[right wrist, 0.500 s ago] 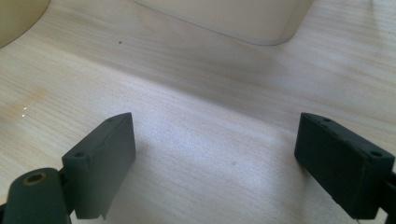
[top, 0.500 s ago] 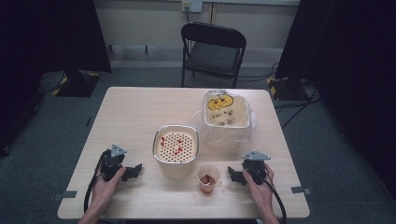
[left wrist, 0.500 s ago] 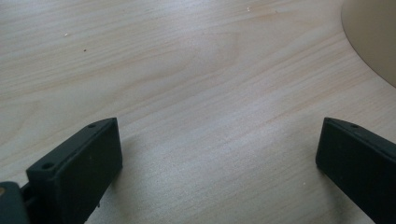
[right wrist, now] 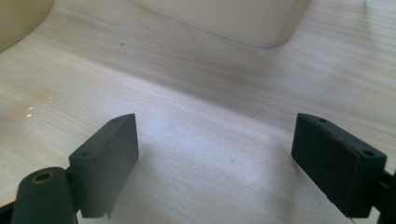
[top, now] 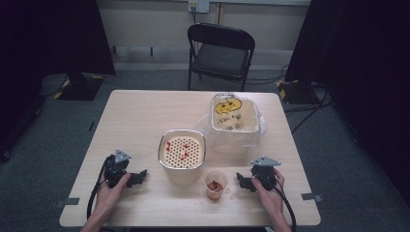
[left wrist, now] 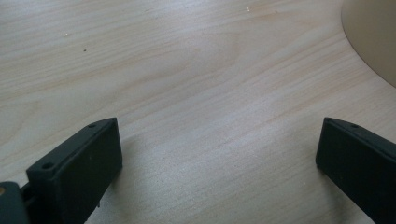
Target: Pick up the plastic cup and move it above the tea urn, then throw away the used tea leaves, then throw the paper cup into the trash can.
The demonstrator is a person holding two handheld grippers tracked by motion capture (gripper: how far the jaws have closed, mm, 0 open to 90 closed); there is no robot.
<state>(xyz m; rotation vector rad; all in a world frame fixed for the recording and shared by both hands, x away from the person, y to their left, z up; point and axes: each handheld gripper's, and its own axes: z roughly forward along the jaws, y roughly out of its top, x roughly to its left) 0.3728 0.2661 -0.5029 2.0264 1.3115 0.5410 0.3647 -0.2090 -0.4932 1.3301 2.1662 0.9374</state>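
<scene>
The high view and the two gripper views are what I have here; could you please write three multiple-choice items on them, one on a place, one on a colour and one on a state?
1. Where does the small cup stand?
A. On the chair
B. Between the perforated container and the right gripper, near the table's front edge
C. Inside the bag-lined bin

2. What colour is the folding chair behind the table?
A. Black
B. White
C. Red

3. How do the jaws of the left gripper stand?
A. Shut on the cup
B. Shut on nothing
C. Wide open over bare wood

Key:
1. B, since the high view shows the cup just ahead and right of the perforated container, with the right gripper beside it.
2. A, since its seat and back are black.
3. C, since the left gripper view shows the two jaws far apart with only tabletop between.
</scene>
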